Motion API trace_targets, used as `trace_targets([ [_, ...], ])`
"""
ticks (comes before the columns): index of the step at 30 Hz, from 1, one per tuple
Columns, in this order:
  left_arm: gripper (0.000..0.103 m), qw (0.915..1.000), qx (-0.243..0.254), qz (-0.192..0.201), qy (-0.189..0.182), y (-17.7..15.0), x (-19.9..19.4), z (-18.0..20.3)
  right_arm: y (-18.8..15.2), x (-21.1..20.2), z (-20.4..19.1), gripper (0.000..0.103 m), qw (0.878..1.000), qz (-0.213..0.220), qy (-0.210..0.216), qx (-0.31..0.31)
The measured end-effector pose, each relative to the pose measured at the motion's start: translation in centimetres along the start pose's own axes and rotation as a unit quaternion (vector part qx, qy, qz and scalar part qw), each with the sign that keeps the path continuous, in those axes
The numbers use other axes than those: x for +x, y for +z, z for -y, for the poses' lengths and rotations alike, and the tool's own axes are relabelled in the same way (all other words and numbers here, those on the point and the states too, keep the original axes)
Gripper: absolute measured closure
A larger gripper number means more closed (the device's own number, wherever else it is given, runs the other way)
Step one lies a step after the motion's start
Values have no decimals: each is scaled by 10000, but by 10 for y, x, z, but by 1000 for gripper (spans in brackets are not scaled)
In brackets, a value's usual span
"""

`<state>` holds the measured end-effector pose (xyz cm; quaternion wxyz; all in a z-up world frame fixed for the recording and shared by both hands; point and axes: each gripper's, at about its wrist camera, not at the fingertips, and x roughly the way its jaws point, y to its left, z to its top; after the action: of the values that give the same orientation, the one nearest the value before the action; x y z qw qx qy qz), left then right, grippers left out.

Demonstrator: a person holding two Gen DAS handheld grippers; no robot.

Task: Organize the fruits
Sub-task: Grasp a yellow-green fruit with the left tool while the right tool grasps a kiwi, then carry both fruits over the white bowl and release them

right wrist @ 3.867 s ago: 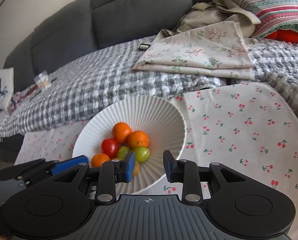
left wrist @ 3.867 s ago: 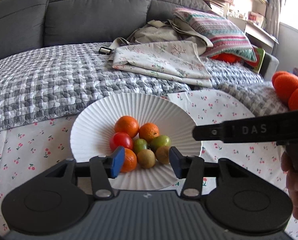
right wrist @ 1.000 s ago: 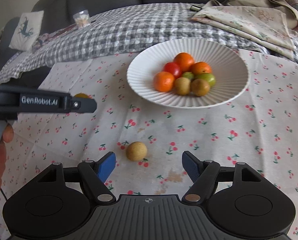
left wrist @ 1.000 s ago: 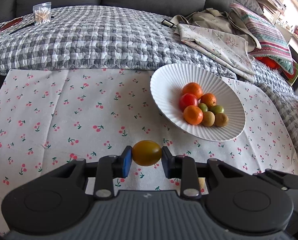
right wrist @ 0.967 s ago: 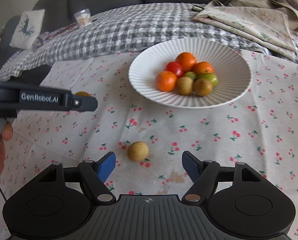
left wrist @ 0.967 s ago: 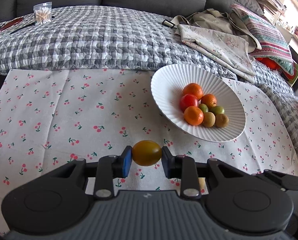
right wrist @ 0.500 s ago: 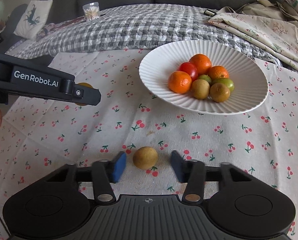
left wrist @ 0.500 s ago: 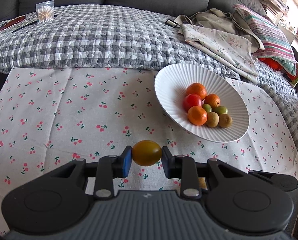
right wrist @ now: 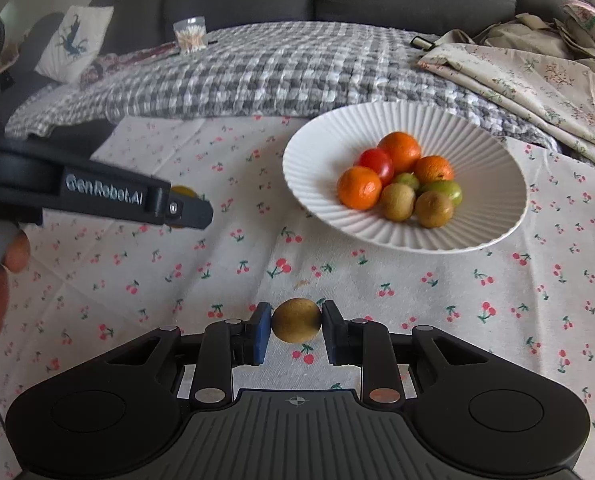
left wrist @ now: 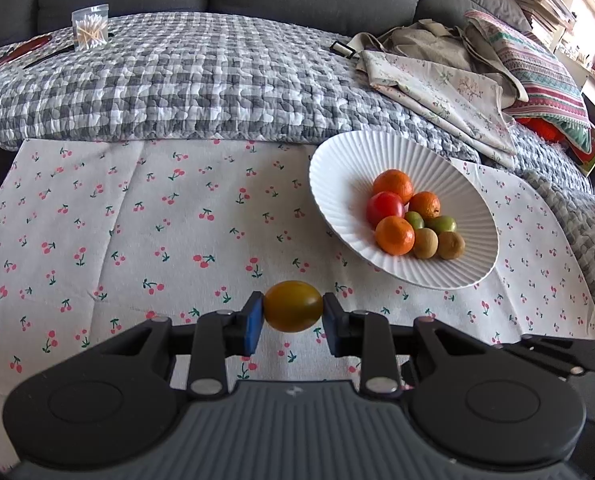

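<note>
Two grippers: each pinching one fruit.
Left gripper: pinches yellow-green fruit.
Right gripper: jaws just closed, pads pressing brown fruit.
White ribbed bowl: at 1 o'clock, holding seven fruits, on cherry-print cloth.

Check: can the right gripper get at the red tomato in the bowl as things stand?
Probably not yet. The right gripper is shut on a brown fruit, so its jaws are occupied. The path to the red tomato in the white bowl looks clear, though fruit crowds around it.
</note>
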<state>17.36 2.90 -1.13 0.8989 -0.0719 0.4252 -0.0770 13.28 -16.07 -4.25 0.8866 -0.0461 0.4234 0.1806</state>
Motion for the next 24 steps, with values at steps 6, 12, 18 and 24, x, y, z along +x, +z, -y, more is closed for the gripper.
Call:
trace_targets([
  [6,74,10000,-32,87,2,2,-2,0,6,-16,8,78,9998,145,21,109],
  [12,74,9999,-33,152,-9,3,-4,1,12,-30,13,78,9993,305,91,209],
  [18,74,9997,-2,260,-35,6,-4,3,21,-46,22,78,9980,506,157,334],
  [24,74,9991,63,407,-128,10,-4,10,28,-56,38,78,9966,647,60,508],
])
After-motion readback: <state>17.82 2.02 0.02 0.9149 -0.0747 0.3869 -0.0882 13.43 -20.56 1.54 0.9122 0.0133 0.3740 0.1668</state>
